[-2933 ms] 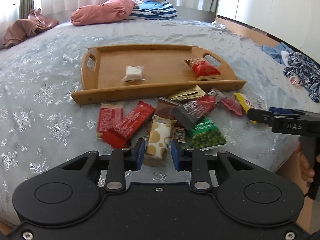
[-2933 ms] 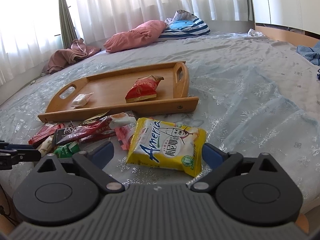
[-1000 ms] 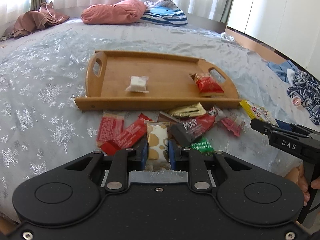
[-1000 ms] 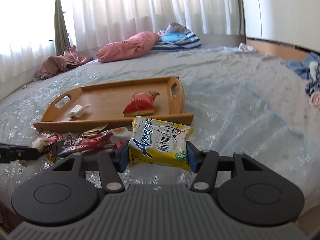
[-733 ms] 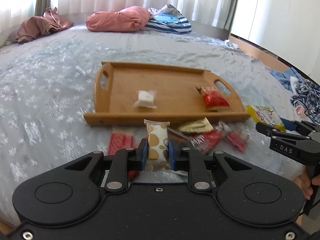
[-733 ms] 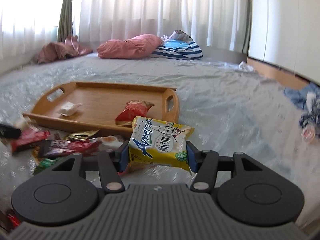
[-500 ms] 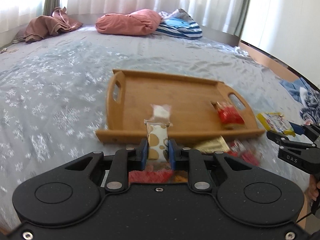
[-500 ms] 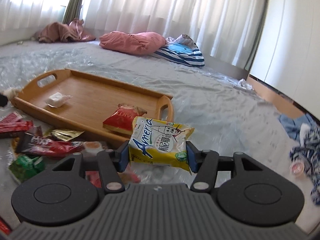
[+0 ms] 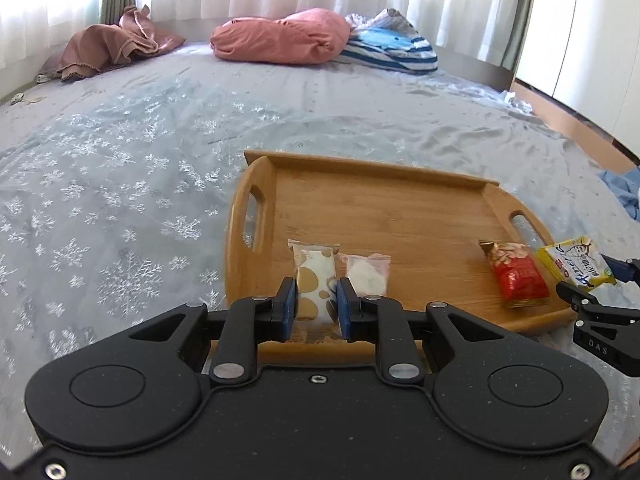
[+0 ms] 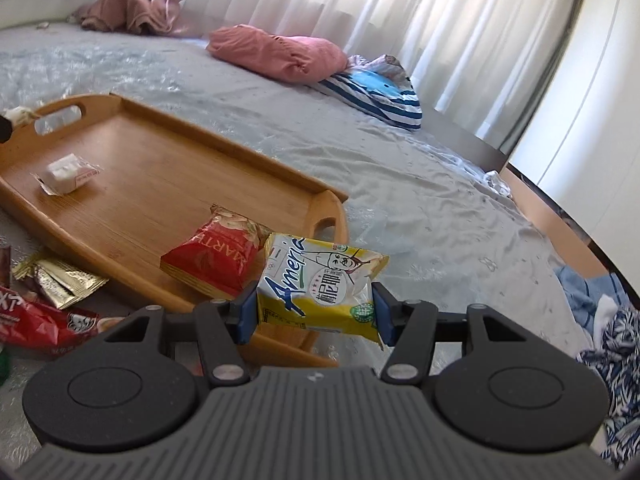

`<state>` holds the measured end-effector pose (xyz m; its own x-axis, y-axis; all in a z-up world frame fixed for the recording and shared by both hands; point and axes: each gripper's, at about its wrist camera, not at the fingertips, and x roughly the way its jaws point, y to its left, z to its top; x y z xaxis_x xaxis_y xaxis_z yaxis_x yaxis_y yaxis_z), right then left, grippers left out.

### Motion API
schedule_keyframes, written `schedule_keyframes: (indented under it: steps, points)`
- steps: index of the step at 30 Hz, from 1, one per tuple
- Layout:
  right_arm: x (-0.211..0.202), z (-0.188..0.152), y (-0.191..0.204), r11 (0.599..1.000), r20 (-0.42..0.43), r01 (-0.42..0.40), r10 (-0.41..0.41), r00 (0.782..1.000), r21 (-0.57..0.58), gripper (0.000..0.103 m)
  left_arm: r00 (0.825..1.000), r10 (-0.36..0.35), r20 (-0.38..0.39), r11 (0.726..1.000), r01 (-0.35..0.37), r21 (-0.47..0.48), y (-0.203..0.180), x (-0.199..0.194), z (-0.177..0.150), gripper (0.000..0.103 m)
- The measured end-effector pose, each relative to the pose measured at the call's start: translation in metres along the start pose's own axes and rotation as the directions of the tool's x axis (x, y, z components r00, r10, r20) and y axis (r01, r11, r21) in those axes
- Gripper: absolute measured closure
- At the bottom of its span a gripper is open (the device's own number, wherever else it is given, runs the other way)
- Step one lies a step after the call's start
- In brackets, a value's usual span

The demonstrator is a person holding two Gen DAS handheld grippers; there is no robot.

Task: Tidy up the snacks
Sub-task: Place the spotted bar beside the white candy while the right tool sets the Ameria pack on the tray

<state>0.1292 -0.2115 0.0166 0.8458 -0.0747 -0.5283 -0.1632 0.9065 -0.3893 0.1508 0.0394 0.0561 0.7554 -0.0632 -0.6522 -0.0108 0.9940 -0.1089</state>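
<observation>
Snacks: my left hand-held gripper (image 9: 317,307) clamps the spotted bar (image 9: 314,280) over the tray (image 9: 400,208); my right hand-held gripper (image 10: 315,312), at 3 o'clock, clamps the yellow packet (image 10: 320,284).

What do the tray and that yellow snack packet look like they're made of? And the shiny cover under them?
The tray looks like bamboo or light wood with a smooth finish: fine parallel grain runs along it. The yellow snack packet, gripped by the right gripper, seems to be glossy printed plastic film, crinkled with glare. The bed cover appears to be satiny grey fabric with a sheen and silvery snowflakes, though possibly with clear plastic over it.
</observation>
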Motion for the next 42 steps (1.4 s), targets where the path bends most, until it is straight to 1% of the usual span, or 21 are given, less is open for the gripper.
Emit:
schedule_keyframes:
  steps: [5, 8, 14, 20, 24, 32, 36, 38, 39, 40, 41, 42]
  points:
    - [0.013, 0.005, 0.013, 0.999, -0.021, -0.020, 0.019, 1.000, -0.035, 0.042, 0.998, 0.004, -0.055, 1.000, -0.004, -0.005, 0.000, 0.028, 0.003, 0.083]
    - [0.019, 0.006, 0.016, 0.998, -0.031, -0.052, 0.052, 0.998, -0.017, 0.042, 0.998, 0.007, -0.068, 1.000, -0.007, -0.003, 0.000, 0.038, 0.002, 0.083]
    - [0.022, 0.008, 0.020, 0.994, -0.025, -0.111, 0.111, 0.994, 0.000, 0.042, 0.996, 0.003, -0.089, 1.000, -0.004, -0.008, 0.003, 0.050, 0.002, 0.083]
    - [0.029, 0.009, 0.018, 0.983, -0.033, -0.172, 0.174, 0.984, 0.056, 0.042, 0.994, -0.010, -0.109, 1.000, 0.008, -0.019, 0.004, 0.057, 0.004, 0.083]
    - [0.034, 0.011, 0.013, 0.974, -0.041, -0.204, 0.209, 0.977, 0.097, 0.042, 0.993, -0.007, -0.116, 1.000, 0.007, -0.004, 0.001, 0.059, 0.003, 0.083]
    - [0.042, 0.010, 0.004, 0.948, -0.048, -0.250, 0.264, 0.963, 0.196, 0.040, 0.993, -0.016, -0.117, 1.000, 0.015, -0.007, -0.002, 0.061, 0.004, 0.082]
    - [0.043, 0.008, 0.002, 0.939, -0.044, -0.263, 0.279, 0.959, 0.220, 0.039, 0.993, -0.022, -0.113, 1.000, 0.020, -0.020, 0.001, 0.059, 0.004, 0.082]
    - [0.043, 0.007, 0.001, 0.935, -0.041, -0.270, 0.287, 0.957, 0.230, 0.039, 0.994, -0.021, -0.107, 1.000, 0.019, -0.019, 0.002, 0.057, 0.004, 0.078]
    - [0.043, 0.007, 0.001, 0.933, -0.040, -0.272, 0.289, 0.957, 0.234, 0.036, 0.994, -0.021, -0.105, 1.000, 0.020, -0.017, 0.003, 0.056, 0.004, 0.073]
    - [0.043, 0.007, 0.002, 0.932, -0.039, -0.273, 0.290, 0.956, 0.237, 0.027, 0.995, -0.022, -0.102, 1.000, 0.020, -0.016, 0.003, 0.055, 0.005, 0.067]
    - [0.043, 0.006, 0.002, 0.931, -0.039, -0.276, 0.293, 0.955, 0.239, 0.026, 0.995, -0.022, -0.099, 1.000, 0.020, -0.017, 0.004, 0.053, 0.005, 0.065]
    - [0.043, 0.006, 0.002, 0.931, -0.036, -0.274, 0.291, 0.956, 0.242, 0.022, 0.995, -0.021, -0.098, 1.000, 0.019, -0.019, 0.005, 0.051, 0.005, 0.061]
